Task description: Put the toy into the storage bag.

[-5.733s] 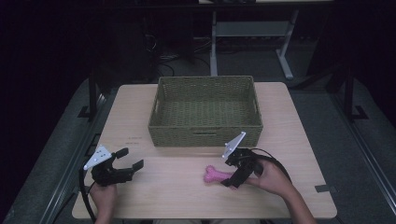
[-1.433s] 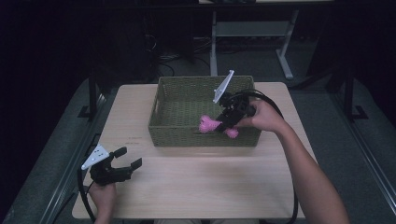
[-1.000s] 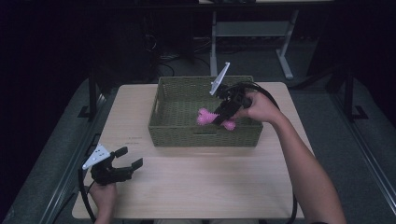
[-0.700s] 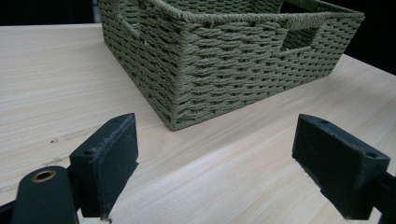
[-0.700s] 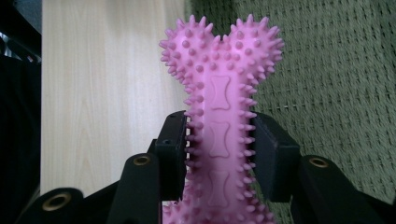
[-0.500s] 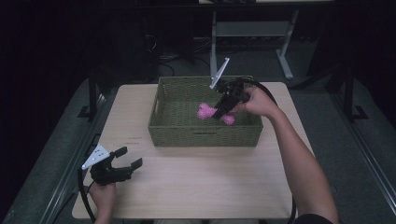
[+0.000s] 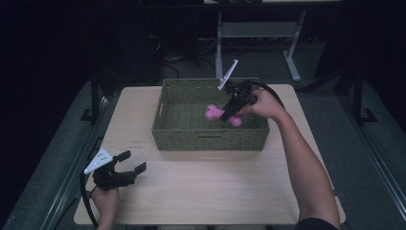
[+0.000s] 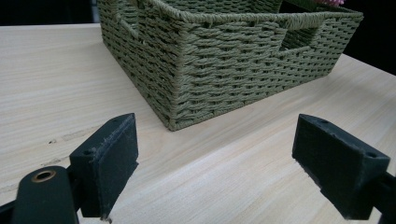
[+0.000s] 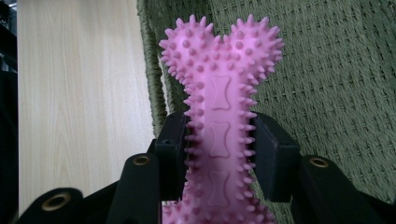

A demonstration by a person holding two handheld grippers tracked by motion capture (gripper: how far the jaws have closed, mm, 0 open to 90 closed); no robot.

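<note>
A pink spiky bone-shaped toy [image 7: 215, 113] [image 9: 219, 93] hangs over the inside of the green woven basket [image 7: 209, 140]. My right gripper [image 7: 229, 114] [image 9: 219, 151] is shut on the toy's shaft, both black pads pressing its sides, and one knobbed end sticks out past the jaws. The basket's woven floor [image 9: 327, 84] lies beneath the toy. My left gripper [image 7: 130, 164] [image 8: 215, 172] rests near the table's front left corner, open, with nothing between its pads. It faces the basket's near corner [image 8: 173, 93].
The light wooden table [image 7: 206, 191] spreads bare in front of the basket. The person's right forearm [image 7: 306, 163] crosses the table's right side. A white metal frame [image 7: 258, 33] stands on the dark floor behind the table.
My right gripper has carried the pink toy from the table front up over the basket, then a little farther in and lower. The left gripper has stayed put.
</note>
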